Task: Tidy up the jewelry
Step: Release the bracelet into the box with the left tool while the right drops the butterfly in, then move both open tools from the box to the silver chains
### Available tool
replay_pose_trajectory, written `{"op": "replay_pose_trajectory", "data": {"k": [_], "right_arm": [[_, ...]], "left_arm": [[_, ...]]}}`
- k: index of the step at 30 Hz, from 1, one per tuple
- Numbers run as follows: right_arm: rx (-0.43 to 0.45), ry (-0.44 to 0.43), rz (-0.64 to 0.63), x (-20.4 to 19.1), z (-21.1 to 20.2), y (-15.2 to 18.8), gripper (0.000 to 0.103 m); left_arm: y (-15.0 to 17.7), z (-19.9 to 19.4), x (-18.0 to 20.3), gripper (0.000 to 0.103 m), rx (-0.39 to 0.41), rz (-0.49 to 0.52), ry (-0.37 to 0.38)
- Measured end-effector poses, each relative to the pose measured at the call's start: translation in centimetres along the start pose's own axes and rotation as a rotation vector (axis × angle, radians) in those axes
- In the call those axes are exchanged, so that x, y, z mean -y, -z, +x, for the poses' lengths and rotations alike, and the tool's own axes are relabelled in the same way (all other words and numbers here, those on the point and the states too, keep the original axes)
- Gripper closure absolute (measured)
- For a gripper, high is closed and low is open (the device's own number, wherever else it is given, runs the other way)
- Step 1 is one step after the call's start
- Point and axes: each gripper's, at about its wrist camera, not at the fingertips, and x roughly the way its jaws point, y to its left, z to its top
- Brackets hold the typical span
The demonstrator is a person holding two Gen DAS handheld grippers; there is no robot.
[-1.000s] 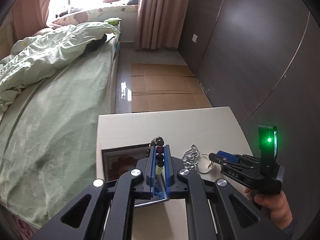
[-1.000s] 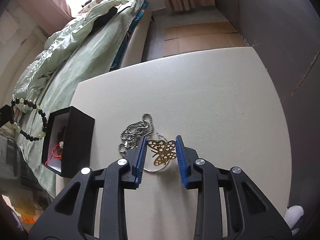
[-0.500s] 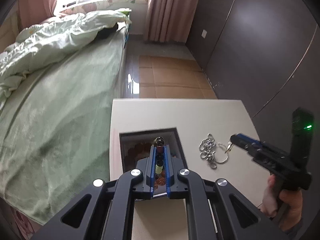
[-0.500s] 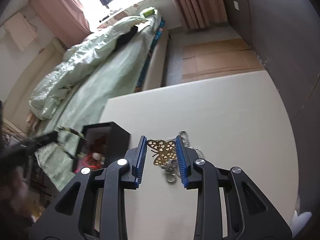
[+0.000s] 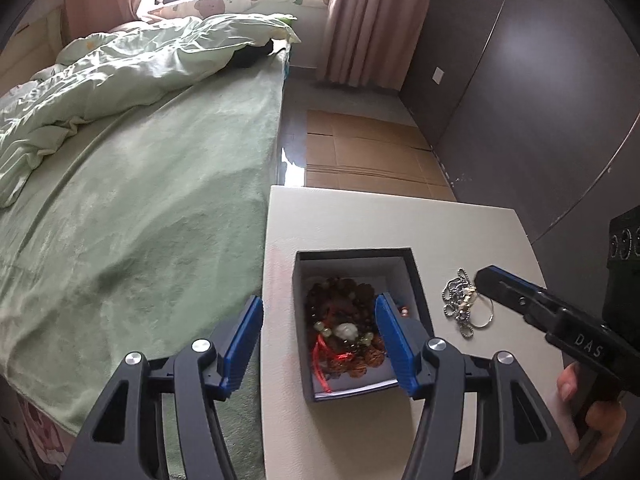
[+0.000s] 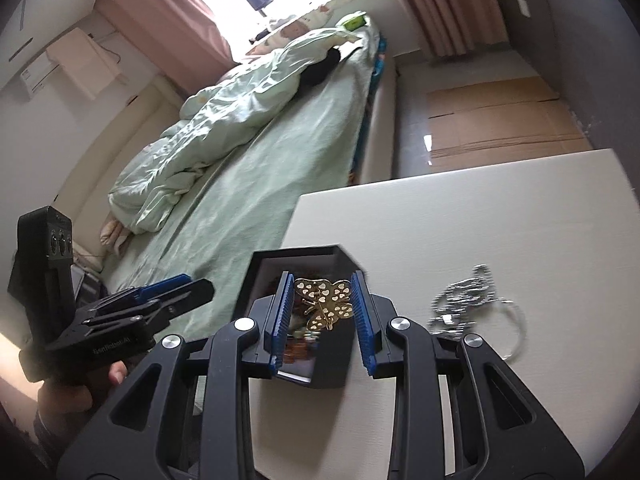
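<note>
1. Left wrist view: left gripper (image 5: 318, 338) had its blue pads spread wide, nothing between them, hovering over the near end of the black box (image 5: 416, 276).
2. Box sat open on the white table (image 5: 360, 216), near its edge at 9 o'clock, beside the green bed (image 5: 140, 200).
3. Box contents: brown bead bracelets (image 5: 340, 292), a pale green-beaded strand (image 5: 348, 332) and a red cord (image 5: 320, 360), heaped together on the white lining.
4. Silver chain (image 5: 460, 300) with a thin ring lay on the table at 3 o'clock of the box, just beside it but apart.
5. Right gripper (image 5: 496, 280) showed at 3 o'clock, its tip over the chain; whether touching, cannot tell.
6. Right wrist view: right gripper (image 6: 320, 308) was pinching a gold butterfly ornament (image 6: 324, 302) with heart cutouts between its blue pads, held above the open box (image 6: 328, 372).
7. Chain (image 6: 468, 292) lay blurred at 3 o'clock of the box.
8. Left gripper (image 6: 176, 288) sat at 9 o'clock, out over the bed's edge.
</note>
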Motion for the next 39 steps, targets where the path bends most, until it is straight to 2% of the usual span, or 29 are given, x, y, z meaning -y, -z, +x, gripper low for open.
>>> {"op": "replay_pose_trajectory", "data": {"k": [8,9,10,12,18,22,25,39], "right_arm": [[-0.027,-0.046,0.032,-1.7,3.1,0.1,0.073],[-0.03,-0.049,0.044,-1.6,3.5,0.0,0.07],[-0.043,-0.057,0.066,-1.4,4.0,-0.1,0.048],[-0.042,-0.084,0.123,-0.6,4.2,-0.1,0.026],[0.012,-0.06,0.171,1.4,1.8,-0.3,0.025],[0.023,-0.012,0.145,2.2,0.1,-0.1,0.025],[0.036,0.027,0.123,3.1,-1.6,0.2,0.025],[0.023,0.151,0.189,9.3,-6.1,2.3,0.025]], "left_arm": [[0.7,-0.2,-1.2,0.046,-0.004,-0.009,-0.007],[0.7,-0.2,-1.4,0.046,-0.004,-0.013,-0.009],[0.8,-0.2,-1.6,0.046,-0.005,-0.018,-0.011],[0.8,-0.3,-1.9,0.046,-0.005,-0.027,-0.012],[0.7,-0.7,-1.8,0.043,0.008,-0.028,-0.016],[0.8,-1.0,-0.9,0.038,0.026,-0.011,-0.012],[0.8,-0.9,0.1,0.038,0.033,-0.001,-0.001],[0.5,0.9,7.3,0.039,0.023,0.075,0.089]]}}
